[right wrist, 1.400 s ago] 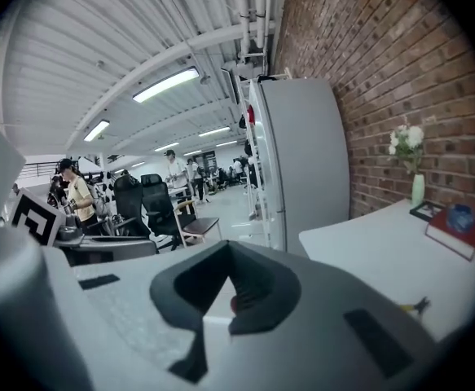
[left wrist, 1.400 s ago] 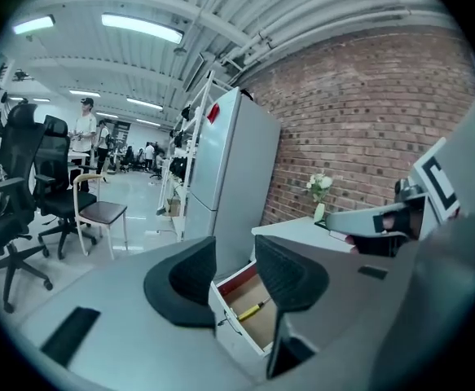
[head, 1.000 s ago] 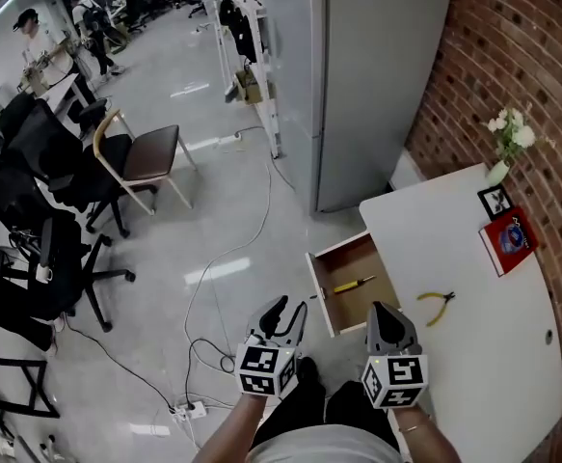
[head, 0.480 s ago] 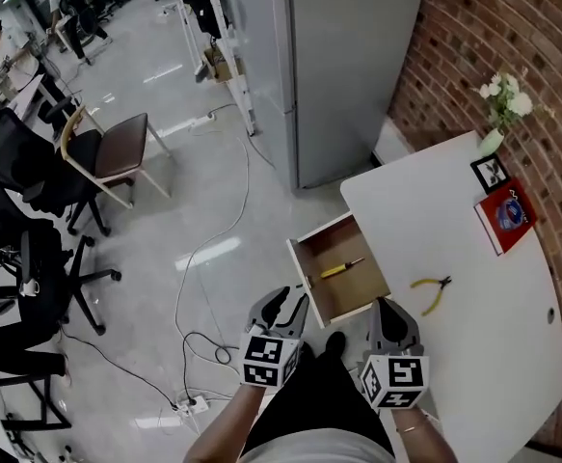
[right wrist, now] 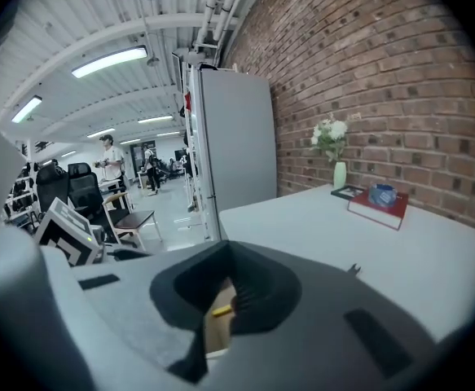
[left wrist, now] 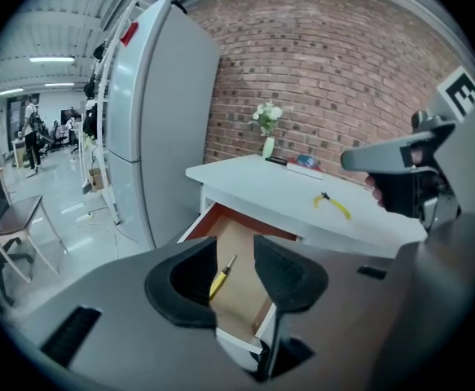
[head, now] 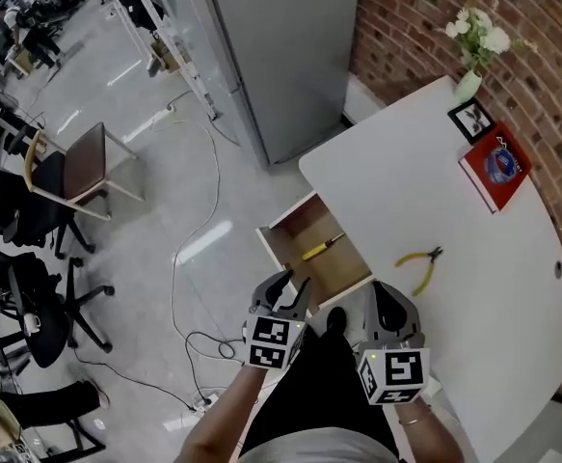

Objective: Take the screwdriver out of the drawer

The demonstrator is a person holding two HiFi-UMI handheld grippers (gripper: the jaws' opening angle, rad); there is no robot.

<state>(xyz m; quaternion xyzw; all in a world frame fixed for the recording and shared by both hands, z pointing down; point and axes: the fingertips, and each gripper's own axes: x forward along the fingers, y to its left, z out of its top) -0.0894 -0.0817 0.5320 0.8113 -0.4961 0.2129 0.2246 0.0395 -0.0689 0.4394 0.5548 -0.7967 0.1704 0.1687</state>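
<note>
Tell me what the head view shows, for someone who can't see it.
A yellow-handled screwdriver lies in an open wooden drawer of a white table. The left gripper and right gripper hover near its front, both empty. Yellow pliers lie on the table.

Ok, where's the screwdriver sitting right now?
In the head view, the screwdriver lies inside the open drawer near the picture's centre. The yellow pliers are on the white table to its right.

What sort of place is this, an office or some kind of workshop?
Probably an open-plan office or lab: black office chairs and loose cables on a polished floor, plus a white table by a brick wall.
</note>
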